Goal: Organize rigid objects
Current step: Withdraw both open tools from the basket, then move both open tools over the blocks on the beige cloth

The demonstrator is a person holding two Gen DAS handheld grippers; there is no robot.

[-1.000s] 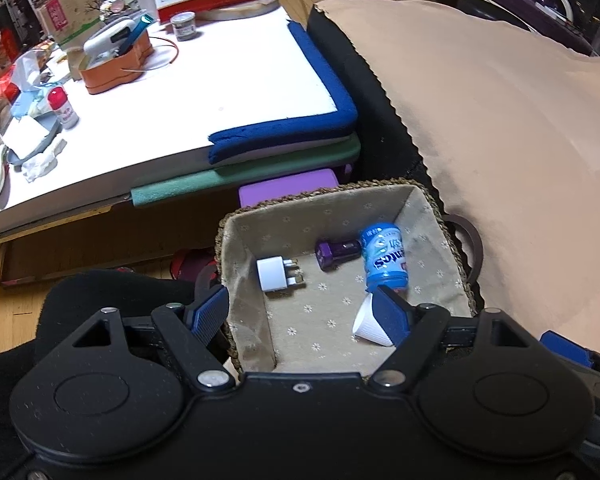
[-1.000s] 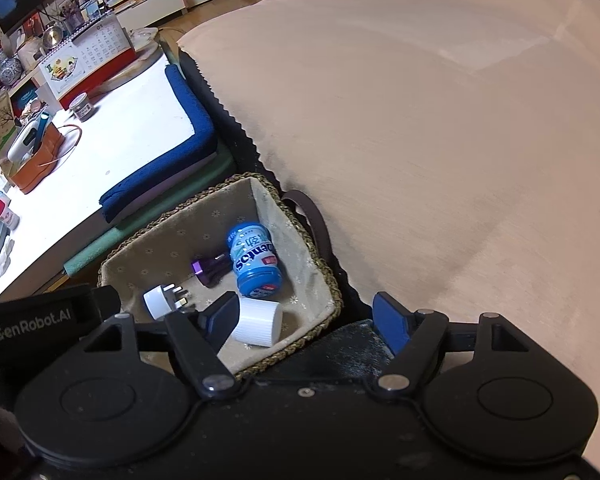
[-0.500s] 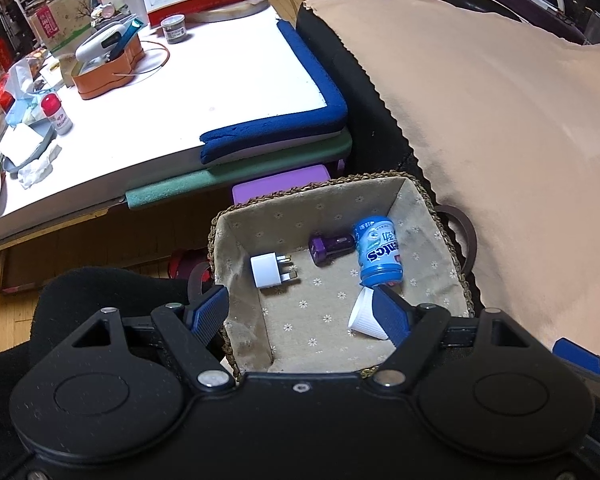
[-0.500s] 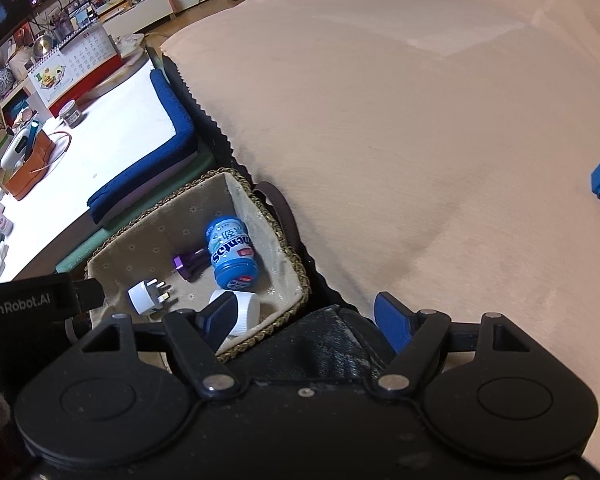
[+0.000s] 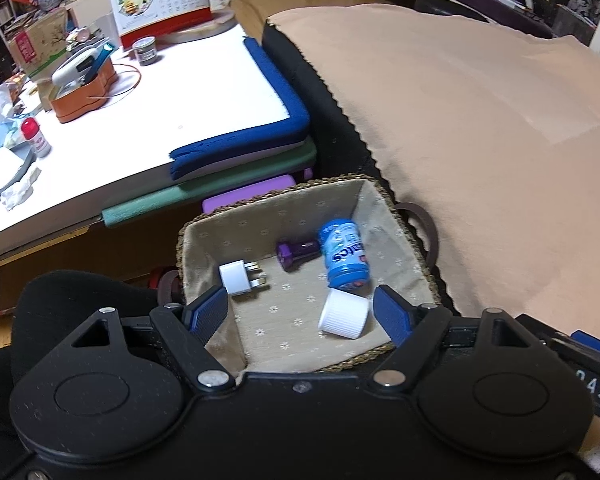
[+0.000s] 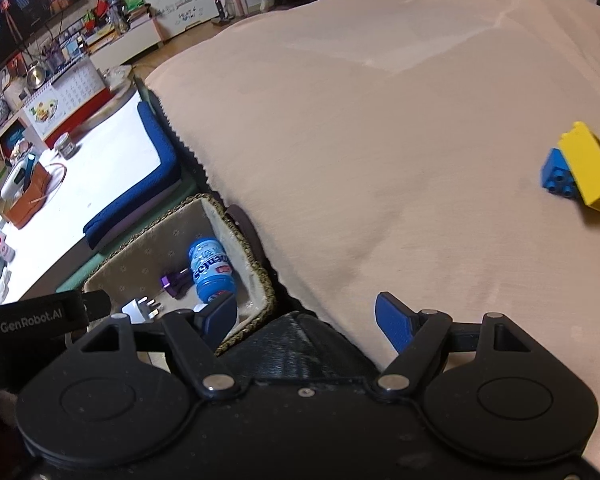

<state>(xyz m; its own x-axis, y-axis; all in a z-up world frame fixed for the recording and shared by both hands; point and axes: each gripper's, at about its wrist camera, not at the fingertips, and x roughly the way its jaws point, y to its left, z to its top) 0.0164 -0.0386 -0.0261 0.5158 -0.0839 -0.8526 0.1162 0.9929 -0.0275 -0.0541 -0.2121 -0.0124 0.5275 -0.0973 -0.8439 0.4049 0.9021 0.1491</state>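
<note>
Left wrist view: the left gripper [image 5: 300,312] hangs over the basket [image 5: 268,220], jaws spread and empty, above a white cap [image 5: 344,315], blue bottle [image 5: 342,254], purple piece [image 5: 297,253] and plug [image 5: 240,278]. Right wrist view: the right gripper [image 6: 306,320], jaws apart and empty, points at the peach cloth [image 6: 380,140], where the yellow and blue bricks [image 6: 580,168] lie well apart from the basket.

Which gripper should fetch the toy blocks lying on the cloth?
Right. The right gripper is open and empty over the cloth where the blocks lie; the left gripper faces the basket.
</note>
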